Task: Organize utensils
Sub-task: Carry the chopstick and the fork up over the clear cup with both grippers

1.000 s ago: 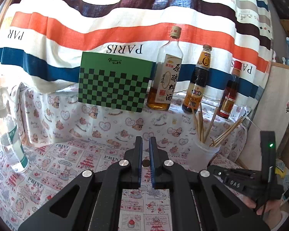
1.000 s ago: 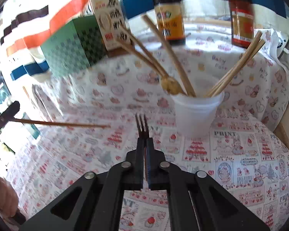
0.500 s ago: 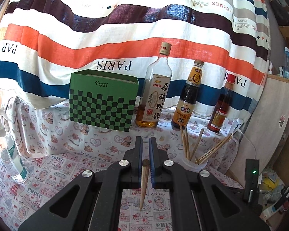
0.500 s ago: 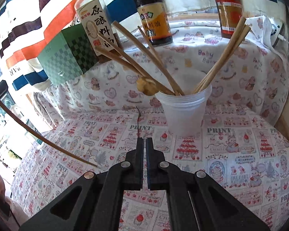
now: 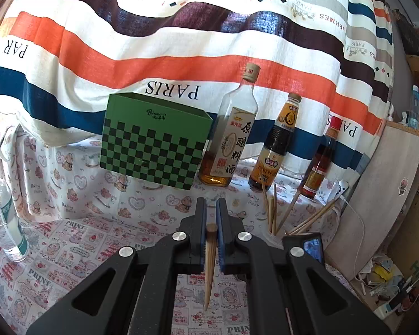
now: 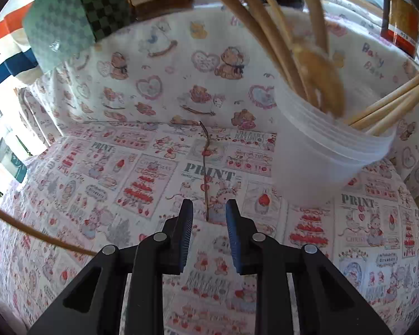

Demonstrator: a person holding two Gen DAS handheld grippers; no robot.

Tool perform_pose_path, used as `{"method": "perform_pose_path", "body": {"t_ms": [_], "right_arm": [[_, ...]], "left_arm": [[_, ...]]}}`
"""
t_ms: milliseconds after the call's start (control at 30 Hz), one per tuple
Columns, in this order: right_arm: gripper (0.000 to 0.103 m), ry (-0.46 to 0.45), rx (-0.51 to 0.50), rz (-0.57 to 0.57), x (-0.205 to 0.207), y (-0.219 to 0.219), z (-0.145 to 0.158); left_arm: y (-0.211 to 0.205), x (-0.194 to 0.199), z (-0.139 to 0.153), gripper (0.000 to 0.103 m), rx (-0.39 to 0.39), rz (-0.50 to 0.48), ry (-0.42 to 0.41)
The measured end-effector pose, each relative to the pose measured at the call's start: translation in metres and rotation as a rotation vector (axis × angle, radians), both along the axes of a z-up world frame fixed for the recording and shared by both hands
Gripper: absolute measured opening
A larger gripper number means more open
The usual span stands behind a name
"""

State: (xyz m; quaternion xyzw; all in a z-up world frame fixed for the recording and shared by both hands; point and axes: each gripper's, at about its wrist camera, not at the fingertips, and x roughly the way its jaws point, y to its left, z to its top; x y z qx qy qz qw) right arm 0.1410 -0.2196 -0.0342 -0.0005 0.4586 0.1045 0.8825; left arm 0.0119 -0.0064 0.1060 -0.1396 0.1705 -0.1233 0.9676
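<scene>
My left gripper (image 5: 211, 209) is shut on a wooden chopstick (image 5: 210, 265) that hangs tip down between the fingers, above the printed tablecloth. The same chopstick crosses the lower left of the right wrist view (image 6: 36, 237). A white plastic cup (image 6: 329, 150) holds several wooden chopsticks (image 6: 265, 28) and a wooden spoon (image 6: 318, 75); in the left wrist view the cup (image 5: 273, 238) shows just right of my fingers. My right gripper (image 6: 209, 209) is open and empty, low over the cloth, left of the cup. A thin dark wiry strand (image 6: 205, 167) lies ahead of it.
A green checkered box (image 5: 153, 145), a cooking wine bottle (image 5: 231, 139), a soy sauce bottle (image 5: 276, 150) and a small red-capped bottle (image 5: 319, 164) stand along the back. A spray bottle (image 5: 2, 209) stands at far left. A striped cloth hangs behind. The table's edge is at right.
My right gripper has opened and moved closer to the cup; the fork it held a second ago is gone from it. My left gripper has tilted the chopstick tip down.
</scene>
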Motion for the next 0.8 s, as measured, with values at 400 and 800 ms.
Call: {"method": "perform_pose_path", "body": {"t_ms": [400, 800], "right_arm": [[0.002, -0.037, -0.085, 0.039, -0.008, 0.010, -0.008], [0.002, -0.304, 0.055, 0.016, -0.097, -0.041, 0.127]], "left_arm": [[-0.010, 0.003, -0.015, 0.006, 0.012, -0.022, 0.029], [-0.012, -0.012, 0.025, 0.006, 0.043, 0.021, -0.034]]}}
